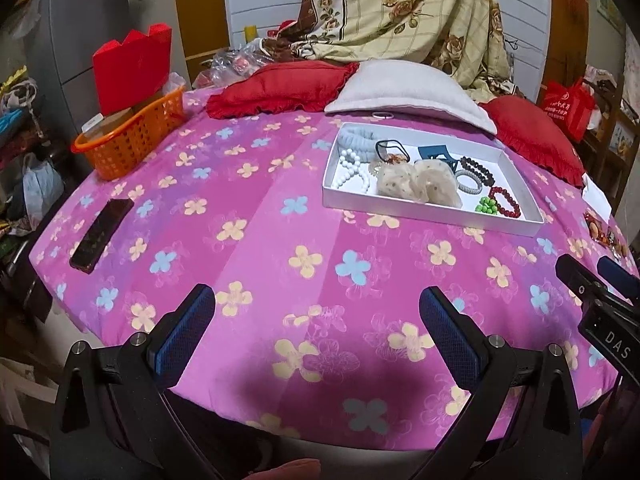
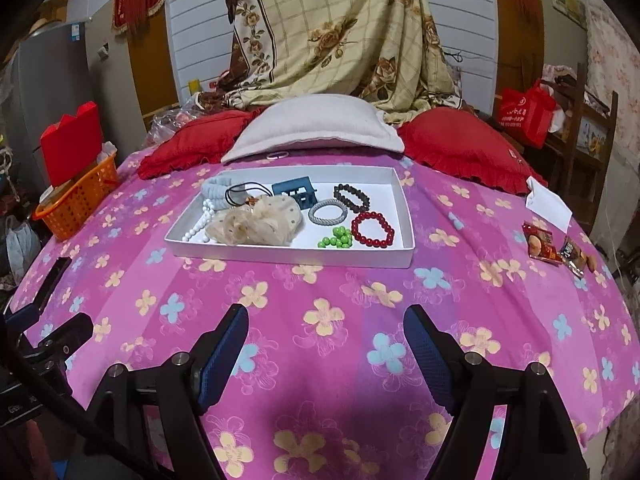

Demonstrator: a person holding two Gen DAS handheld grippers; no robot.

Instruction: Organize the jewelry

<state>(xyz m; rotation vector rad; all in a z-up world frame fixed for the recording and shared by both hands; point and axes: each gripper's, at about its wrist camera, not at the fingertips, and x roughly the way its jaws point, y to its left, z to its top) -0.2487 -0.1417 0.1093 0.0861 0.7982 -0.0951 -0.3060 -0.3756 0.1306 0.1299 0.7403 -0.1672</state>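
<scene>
A white tray point(image 2: 288, 258) lies on the pink flowered bedspread point(image 2: 320, 360), well ahead of both grippers. It holds a red bead bracelet point(image 2: 372, 230), loose green beads point(image 2: 338, 238), a grey coil hair tie point(image 2: 328, 212), a dark bead bracelet point(image 2: 352, 198), a blue claw clip point(image 2: 294, 194), a cream scrunchie point(image 2: 256, 224) and white beads point(image 2: 200, 226). My right gripper point(image 2: 326, 312) hovers open over bare bedspread, nothing between its fingers. My left gripper point(image 1: 316, 294) is open and empty too, left of the tray point(image 1: 432, 216). A small pink ring point(image 2: 276, 155) lies behind the tray.
An orange basket point(image 1: 132, 140) with a red box point(image 1: 132, 68) stands at the far left, and a dark flat case point(image 1: 102, 234) lies near the left edge. Red pillows and a white pillow point(image 2: 316, 128) line the back. Snack packets point(image 2: 538, 240) and a white paper point(image 2: 548, 204) lie at the right.
</scene>
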